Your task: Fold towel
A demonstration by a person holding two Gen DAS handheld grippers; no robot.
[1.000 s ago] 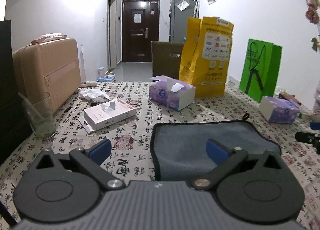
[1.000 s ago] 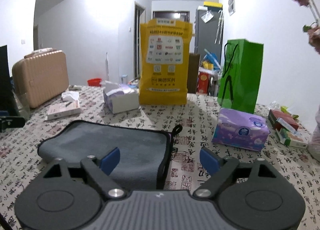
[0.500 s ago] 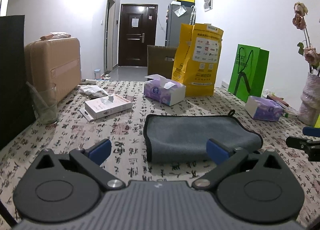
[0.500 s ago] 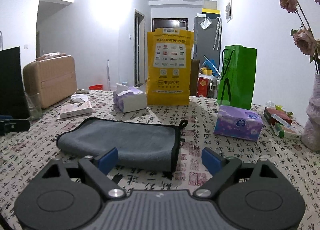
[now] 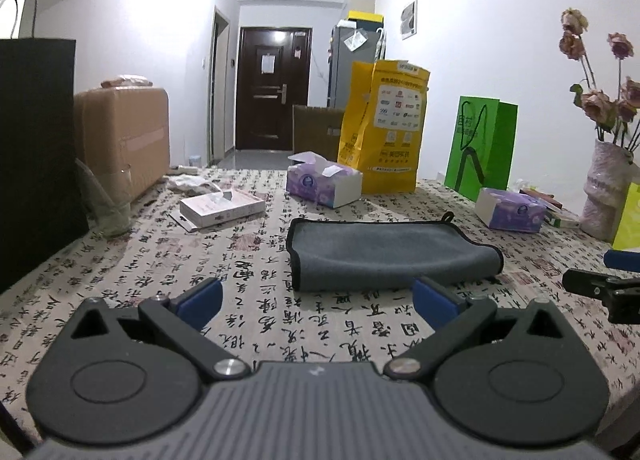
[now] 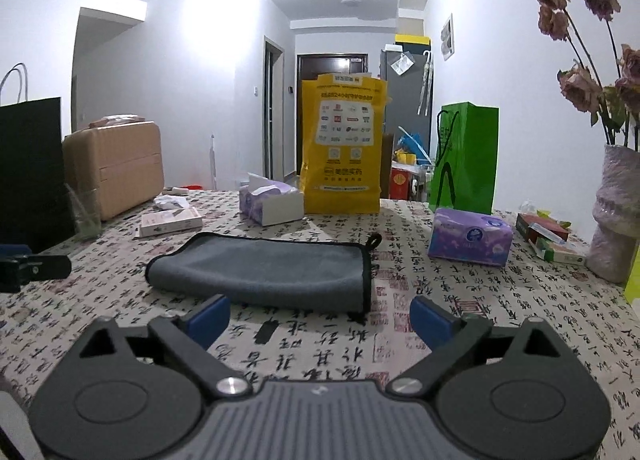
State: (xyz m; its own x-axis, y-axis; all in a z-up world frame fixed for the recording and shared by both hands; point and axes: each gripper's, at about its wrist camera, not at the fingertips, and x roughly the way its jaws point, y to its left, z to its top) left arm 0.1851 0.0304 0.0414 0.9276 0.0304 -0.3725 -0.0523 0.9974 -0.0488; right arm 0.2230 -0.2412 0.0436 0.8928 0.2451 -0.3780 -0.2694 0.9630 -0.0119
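Lying flat near the middle of the counter [image 5: 120,280], on the calligraphy-print cloth, just beyond both claws and touched by neither: the grey towel [image 5: 384,256], already doubled over. Left claw [image 5: 316,300] spread wide and empty, hovering short of the near edge; right claw [image 6: 318,316] likewise spread and empty, its blue pads [image 6: 428,320] apart above bare cloth. Judging by the lie, either done or one fold short. For a further fold, best to come in low and level, pinch both layers together at the black-bound end, one claw on each corner, lift only enough to clear the pile, carry across toward the rolled end, set the edges flush, then let go and press flat. Pinching a single layer would likely peel the stack open; dragging would likely rumple the printed cloth underneath. Long axis running left to right across the counter, short axis near to far. Seen from the left wrist, bound open edges at the left end and rounded fold at the right end, hanging loop [image 5: 448,217] at the far right corner. From the right wrist, bound end nearest that claw. Purple tissue box [image 6: 470,236] to the right, well apart.
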